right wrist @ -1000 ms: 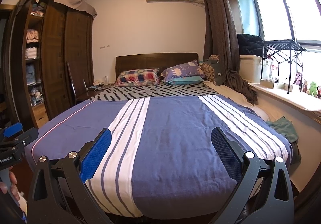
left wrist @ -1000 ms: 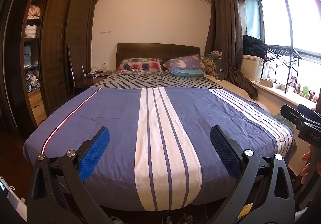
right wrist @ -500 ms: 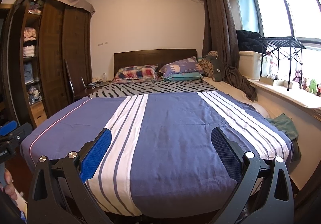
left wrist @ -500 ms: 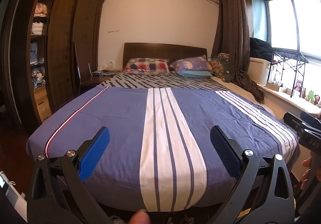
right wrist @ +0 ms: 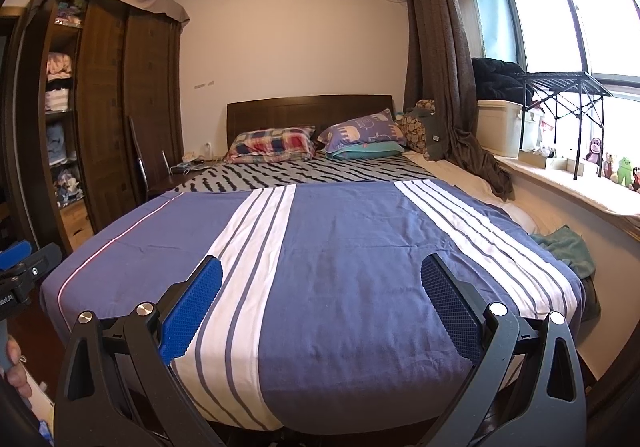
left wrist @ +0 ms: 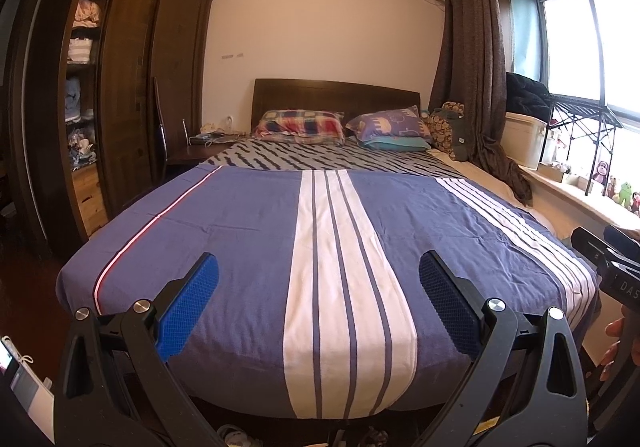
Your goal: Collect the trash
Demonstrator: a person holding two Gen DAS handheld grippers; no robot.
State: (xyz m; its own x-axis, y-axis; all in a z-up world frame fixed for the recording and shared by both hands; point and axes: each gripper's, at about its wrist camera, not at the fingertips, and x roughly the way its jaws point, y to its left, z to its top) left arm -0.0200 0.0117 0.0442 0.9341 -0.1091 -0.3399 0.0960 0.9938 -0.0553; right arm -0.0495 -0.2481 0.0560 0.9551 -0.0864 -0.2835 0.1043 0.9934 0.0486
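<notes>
Both grippers wide, nothing held: left gripper [left wrist: 319, 301] & right gripper [right wrist: 321, 303] over bed [right wrist: 340, 247] foot. Wardrobe [left wrist: 86, 87] shelves w/ folded clothes.

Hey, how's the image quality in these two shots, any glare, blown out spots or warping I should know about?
Left wrist view: the window is blown out white, the wardrobe side falls dark, and fisheye bends the bed edges. Right wrist view: the window is likewise overexposed, with a bluish flare in the top right corner; the gripper fingers look sharp.
</notes>
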